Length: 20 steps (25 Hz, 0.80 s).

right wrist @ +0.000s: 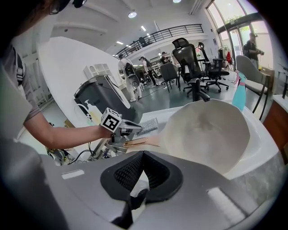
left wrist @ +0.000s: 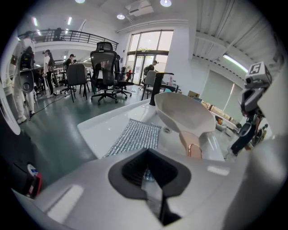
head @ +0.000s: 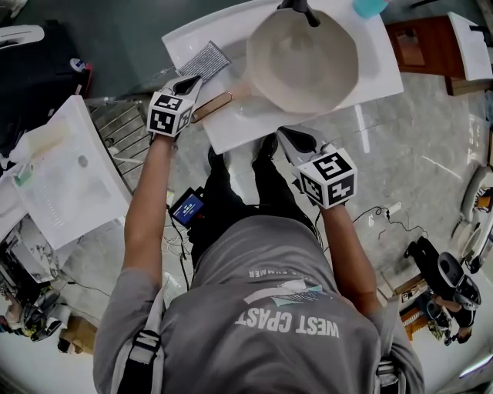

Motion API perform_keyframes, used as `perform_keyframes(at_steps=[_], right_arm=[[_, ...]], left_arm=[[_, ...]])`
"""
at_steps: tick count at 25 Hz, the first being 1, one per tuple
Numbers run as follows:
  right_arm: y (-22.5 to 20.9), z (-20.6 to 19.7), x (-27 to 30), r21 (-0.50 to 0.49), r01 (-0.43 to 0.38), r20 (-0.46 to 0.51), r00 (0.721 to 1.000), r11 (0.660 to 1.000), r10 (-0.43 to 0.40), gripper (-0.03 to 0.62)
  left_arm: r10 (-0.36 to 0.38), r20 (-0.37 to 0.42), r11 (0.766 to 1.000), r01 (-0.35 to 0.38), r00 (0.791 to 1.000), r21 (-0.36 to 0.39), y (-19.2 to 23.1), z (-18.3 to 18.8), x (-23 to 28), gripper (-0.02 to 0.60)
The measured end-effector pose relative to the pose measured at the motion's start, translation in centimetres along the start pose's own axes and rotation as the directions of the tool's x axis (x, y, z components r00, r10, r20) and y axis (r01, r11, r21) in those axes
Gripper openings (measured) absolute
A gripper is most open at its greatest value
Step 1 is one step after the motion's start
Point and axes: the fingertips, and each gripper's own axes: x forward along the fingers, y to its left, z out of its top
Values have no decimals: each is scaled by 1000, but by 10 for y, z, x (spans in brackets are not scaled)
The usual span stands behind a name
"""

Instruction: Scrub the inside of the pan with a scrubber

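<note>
A beige pan (head: 304,65) lies tilted in the white sink (head: 377,81). Its copper-coloured handle (head: 212,106) points left over the sink's rim. A silver mesh scrubber (head: 204,61) lies flat on the sink's left ledge. My left gripper (head: 187,83) hovers just left of the handle's end and near the scrubber, its jaws closed to a point with nothing in them. My right gripper (head: 293,140) is at the sink's front edge, below the pan, also shut and empty. The left gripper view has the scrubber (left wrist: 135,137) straight ahead, with the pan (left wrist: 182,114) to its right.
A black faucet (head: 300,8) rises behind the pan, next to a teal bottle (head: 370,6). A wooden cabinet (head: 416,46) stands to the right of the sink. At the left are a white table (head: 69,177) and a floor grate (head: 123,127). Office chairs (left wrist: 103,67) stand beyond.
</note>
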Motion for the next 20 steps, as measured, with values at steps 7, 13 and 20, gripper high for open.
perform_keyframes(at_steps=[7,13,20], right_arm=[[-1,-7,3,6,1,-12,1000,1000,-1,2],[-2,-9,3,12,4,-14,1000,1000,-3,2],[-2,-13,4,15,3,-17,1000,1000,-2,2]], left_arm=[[-12,14,1000,12,1000,-12,1,1,1,3],[-8,10,1000,8,1000,-5,0,2,3,2],[-4,13,1000,4,1000,-7,0,4,5,2]])
